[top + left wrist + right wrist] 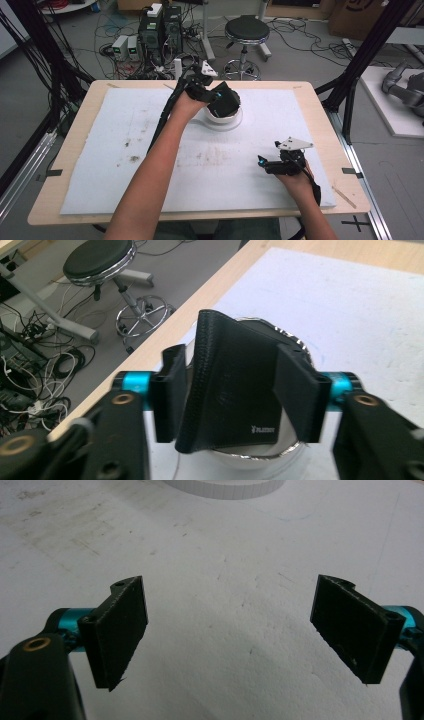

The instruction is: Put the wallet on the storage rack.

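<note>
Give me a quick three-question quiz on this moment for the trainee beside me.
1. True or false: the right gripper is open and holds nothing.
2. What does the left gripper clamp? A) a black wallet B) a spoon C) a cable
3. Fill in: the wallet is held above a white ___.

Key: 1 true; 2 A; 3 bowl.

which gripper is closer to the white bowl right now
Left. The left gripper holds a black wallet right over the bowl. The right gripper sits open, low over the mat, well short of the bowl.
</note>
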